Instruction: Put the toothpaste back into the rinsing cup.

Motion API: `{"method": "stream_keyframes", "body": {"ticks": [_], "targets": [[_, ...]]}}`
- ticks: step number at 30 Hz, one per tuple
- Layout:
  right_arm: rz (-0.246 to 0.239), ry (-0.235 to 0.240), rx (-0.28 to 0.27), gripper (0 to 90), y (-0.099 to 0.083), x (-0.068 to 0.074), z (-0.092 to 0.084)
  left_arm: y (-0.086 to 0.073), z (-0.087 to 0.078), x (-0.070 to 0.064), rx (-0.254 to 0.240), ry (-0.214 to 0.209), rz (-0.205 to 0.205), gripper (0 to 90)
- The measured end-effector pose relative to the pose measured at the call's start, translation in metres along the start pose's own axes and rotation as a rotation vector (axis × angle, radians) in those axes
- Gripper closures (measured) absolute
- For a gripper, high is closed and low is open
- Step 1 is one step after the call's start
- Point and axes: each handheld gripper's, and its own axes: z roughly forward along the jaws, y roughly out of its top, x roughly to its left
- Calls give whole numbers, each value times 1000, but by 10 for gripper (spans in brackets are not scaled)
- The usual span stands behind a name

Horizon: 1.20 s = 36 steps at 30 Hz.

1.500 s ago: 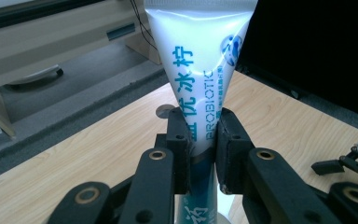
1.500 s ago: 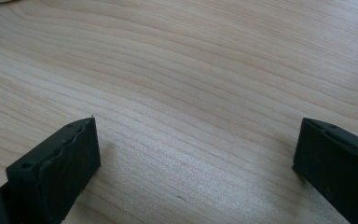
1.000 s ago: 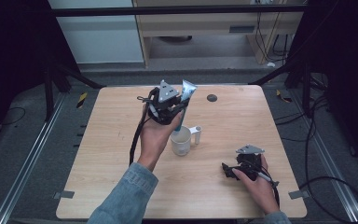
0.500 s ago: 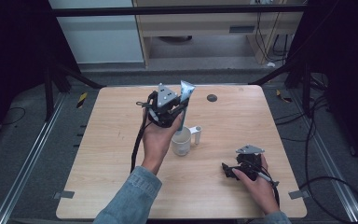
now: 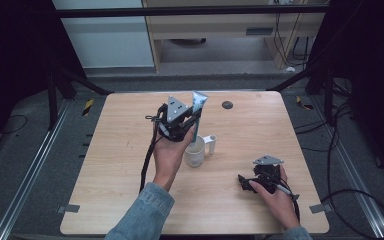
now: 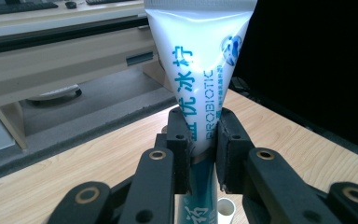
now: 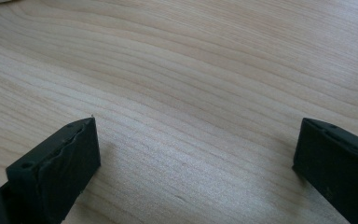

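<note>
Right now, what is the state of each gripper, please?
Left gripper: closed on the toothpaste tube, above the cup.
Right gripper: open, holding nothing, low over the table.

counter: a light wood-grain top (image 5: pixel 105 165) with rounded corners, standing on a dark grey floor (image 5: pixel 25 165)
cup: a whitish cup (image 5: pixel 195 156) stands upright near the middle of the counter
small white piece: stands (image 5: pixel 211 144) just to the right of the cup, on the counter; what it is cannot be told
dark disc: a small round dark spot (image 5: pixel 227 104) near the far edge, well apart from the cup
right gripper: rests (image 5: pixel 242 182) low at the counter's near right part, under the person's hand
tape marks: grey strips at the near left (image 5: pixel 68 208) and near right (image 5: pixel 317 207) corners
</note>
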Motion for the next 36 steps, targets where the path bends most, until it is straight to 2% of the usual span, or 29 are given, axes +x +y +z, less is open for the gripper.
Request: {"method": "stream_keyframes", "body": {"ticks": [13, 17, 24, 29, 36], "targets": [[-1, -1, 1, 6, 0, 0, 0, -15, 7, 4, -29, 0, -21, 774], [-1, -1, 1, 6, 0, 0, 0, -18, 11, 4, -12, -8, -22, 773], [-1, -1, 1, 5, 0, 0, 0, -26, 15, 3, -16, -13, -34, 773], [-1, -1, 1, 6, 0, 0, 0, -32, 18, -1, -8, -24, -20, 773], [-1, -1, 1, 6, 0, 0, 0, -38, 20, -1, -16, -24, -23, 773]]}}
